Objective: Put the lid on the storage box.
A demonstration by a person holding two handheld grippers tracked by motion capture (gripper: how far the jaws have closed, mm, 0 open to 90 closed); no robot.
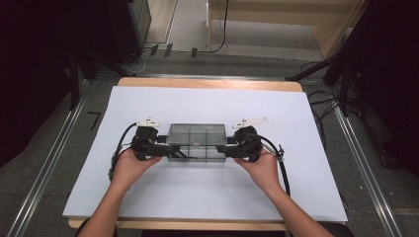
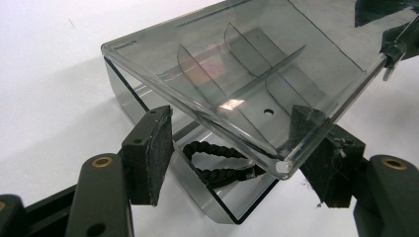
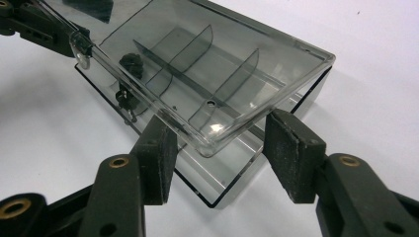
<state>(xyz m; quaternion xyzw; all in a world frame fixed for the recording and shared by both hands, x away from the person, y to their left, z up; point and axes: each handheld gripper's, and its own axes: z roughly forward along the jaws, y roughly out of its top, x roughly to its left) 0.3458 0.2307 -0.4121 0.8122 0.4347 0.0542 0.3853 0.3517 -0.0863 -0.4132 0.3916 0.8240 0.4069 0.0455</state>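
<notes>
A clear smoky plastic box (image 1: 196, 140) with inner dividers lies on the white sheet, its lid (image 2: 237, 69) tilted up along the near edge. My left gripper (image 1: 165, 148) is at the box's left end and my right gripper (image 1: 225, 149) at its right end. In the left gripper view the jaws (image 2: 234, 148) stand wide around the lid's near corner, the left pad (image 2: 150, 153) clear of it. A black braided cord (image 2: 217, 165) lies inside. In the right gripper view the jaws (image 3: 225, 153) straddle the lid's other near corner (image 3: 207, 145), the right pad (image 3: 291, 153) apart from it.
The white sheet (image 1: 148, 197) covers a wooden table (image 1: 207, 83), with bare room all round the box. A small dark object (image 3: 132, 64) sits in a far compartment. Cables (image 1: 284, 168) trail from the grippers. Dark stands and floor cables flank the table.
</notes>
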